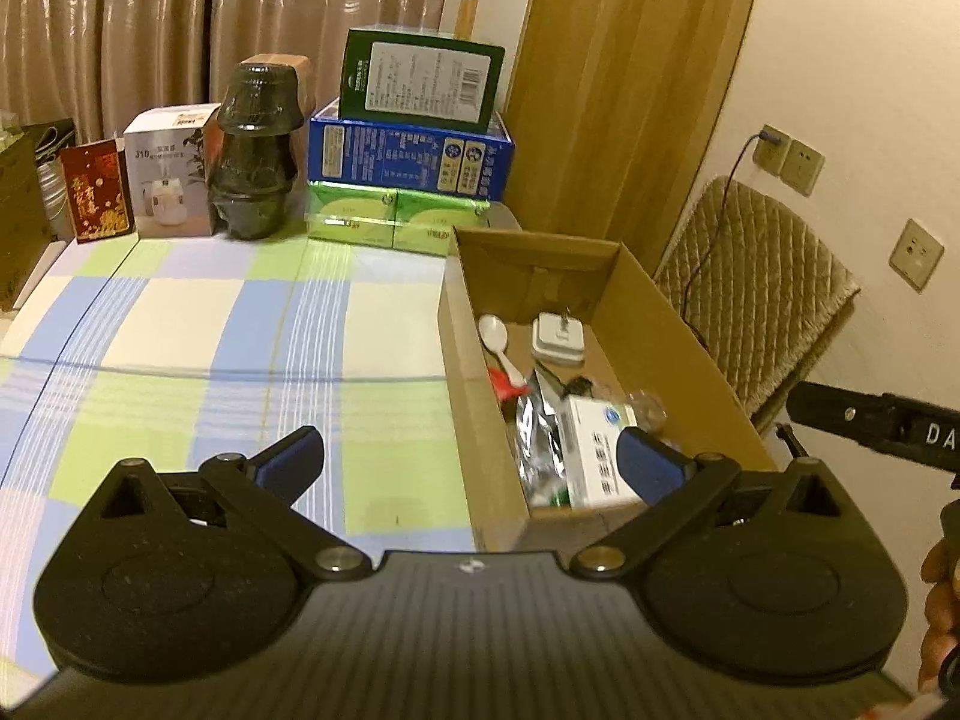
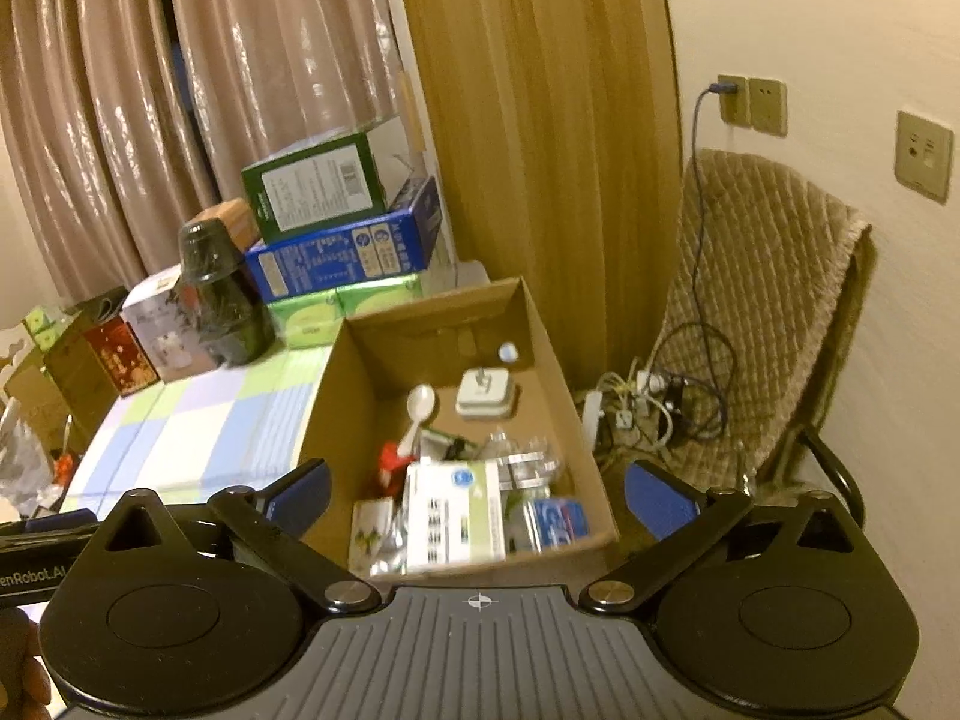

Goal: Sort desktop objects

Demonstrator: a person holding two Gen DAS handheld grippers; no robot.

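Left tool (image 1: 471, 459): released, fingers spread wide, nothing between them; it hovers over the near right part of the bench (image 1: 180, 324), at the near left corner of the carton (image 1: 660, 324). Right tool (image 2: 477, 495): likewise released and empty, hovering over the carton's near end.

The carton stands at the bench's right edge, open top, long axis running near to far. Inside: a white medicine box (image 2: 453, 516) at the near end, long axis near to far, print unreadable; foil sachets (image 1: 534, 438) beside it; a white spoon (image 2: 418, 411), bowl toward the far end; a white square case (image 2: 486, 395) farther in.

Far side of bench: stacked green and blue boxes (image 1: 411, 150), a dark wrapped jar (image 1: 255, 150), a white box marked "J10" (image 1: 171, 174), a red packet (image 1: 96, 189). Right of the bench: a padded chair (image 2: 762, 312) and tangled cables (image 2: 654, 402).
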